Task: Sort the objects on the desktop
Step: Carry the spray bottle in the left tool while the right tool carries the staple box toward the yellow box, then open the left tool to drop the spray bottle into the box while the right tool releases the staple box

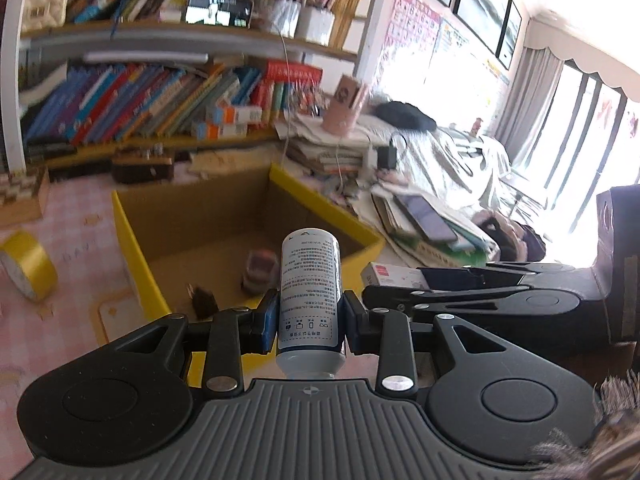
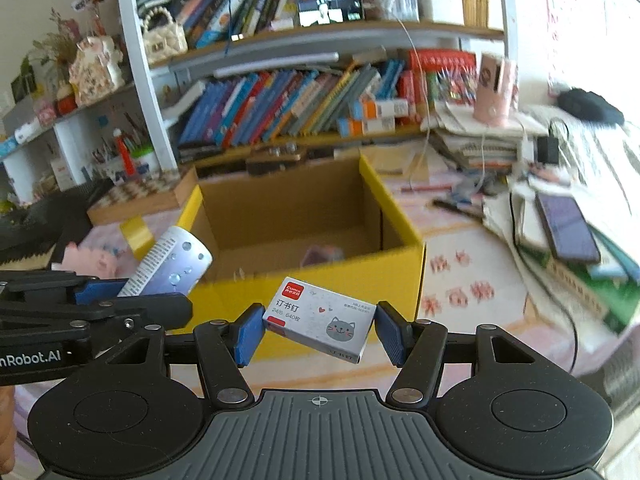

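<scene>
The left hand-held gripper is clamped on a white cylindrical spray can with printed text, blue pads pressing its sides, the can standing upright between them. It hangs over the near rim of the open yellow cardboard box, and down on the box floor sit a small blurred jar and a dark little object.

Over to the right hand-held gripper: it grips a small white staple box with a grey cat face and red label, tilted, one end at each blue pad, just in front of the yellow box's near wall. From this view the can shows at the left, leaning toward the box.

On the bench beside the box lies a yellow tape roll; a dark smartphone rests on stacked books to the right.
</scene>
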Available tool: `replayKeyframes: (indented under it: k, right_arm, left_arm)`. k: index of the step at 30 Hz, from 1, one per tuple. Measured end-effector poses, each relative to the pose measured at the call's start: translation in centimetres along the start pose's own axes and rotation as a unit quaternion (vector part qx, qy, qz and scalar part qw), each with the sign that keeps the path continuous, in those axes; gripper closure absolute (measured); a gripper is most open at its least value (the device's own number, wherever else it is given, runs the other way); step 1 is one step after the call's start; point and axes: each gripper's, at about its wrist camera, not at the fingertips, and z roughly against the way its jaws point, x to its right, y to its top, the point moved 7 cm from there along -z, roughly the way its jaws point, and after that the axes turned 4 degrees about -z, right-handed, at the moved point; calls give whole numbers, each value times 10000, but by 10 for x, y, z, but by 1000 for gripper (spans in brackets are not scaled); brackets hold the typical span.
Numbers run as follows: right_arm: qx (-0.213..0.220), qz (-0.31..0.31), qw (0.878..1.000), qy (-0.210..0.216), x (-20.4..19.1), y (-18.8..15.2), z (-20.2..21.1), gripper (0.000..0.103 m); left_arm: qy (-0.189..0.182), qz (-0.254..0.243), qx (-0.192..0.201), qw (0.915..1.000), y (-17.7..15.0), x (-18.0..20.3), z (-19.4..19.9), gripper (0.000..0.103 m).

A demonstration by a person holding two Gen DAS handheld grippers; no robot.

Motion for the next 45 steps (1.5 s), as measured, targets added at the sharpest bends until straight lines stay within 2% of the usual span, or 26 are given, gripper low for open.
replayKeyframes:
  k: [12,17,21,24,28,30,33,35,37,39,41,45]
  right_arm:
    - [547,469,9969,325,16,78,-41,42]
    - [571,716,9945,507,11,99,-68,43]
    - [550,1054,9908,646,0,108,-92,43]
    - [284,1277,9880,824,-11,109,-116,43]
    - [-347,1489,9822,1089,-25,104,-154,43]
    - [-679,1589,9782,1148,-30,100,-171,42]
    - [-1211,1722,9700,1218,-38,92,-197,42]
    - [-1500,1881,9631,1208,-43,84,-211,42]
    - [-1789,2155,9531,1150,-49,75,-223,42]
    - [-2019,2335,9456,1025,-53,67,-232,42]
    - [-2114,2536,9394,927,-58,61,-239,42]
    - [-2281,2632,9333,871,-63,51,-250,42]
  left_arm:
    - [714,-432,358,9959,53,-19,-29,73]
    - [988,-768,138,9920,54,-26,-63,73]
    - [1112,-1090,-241,9875,45,-29,-94,73]
    - [1031,-1188,-609,9857,33,-28,-113,73]
    - [861,-1237,-1062,9829,19,-29,-134,73]
    - [686,-940,-1164,9864,19,-36,-139,73]
    - [636,-789,-1422,9846,13,-47,-147,73]
    - [599,-519,-1589,9841,8,-55,-152,73]
    - [546,-367,-1645,9842,6,-57,-153,73]
    - [575,-417,-1704,9828,5,-55,-153,73]
    - [618,-356,-1779,9815,4,-56,-154,73]
    - [707,-274,-1799,9808,6,-55,-154,72]
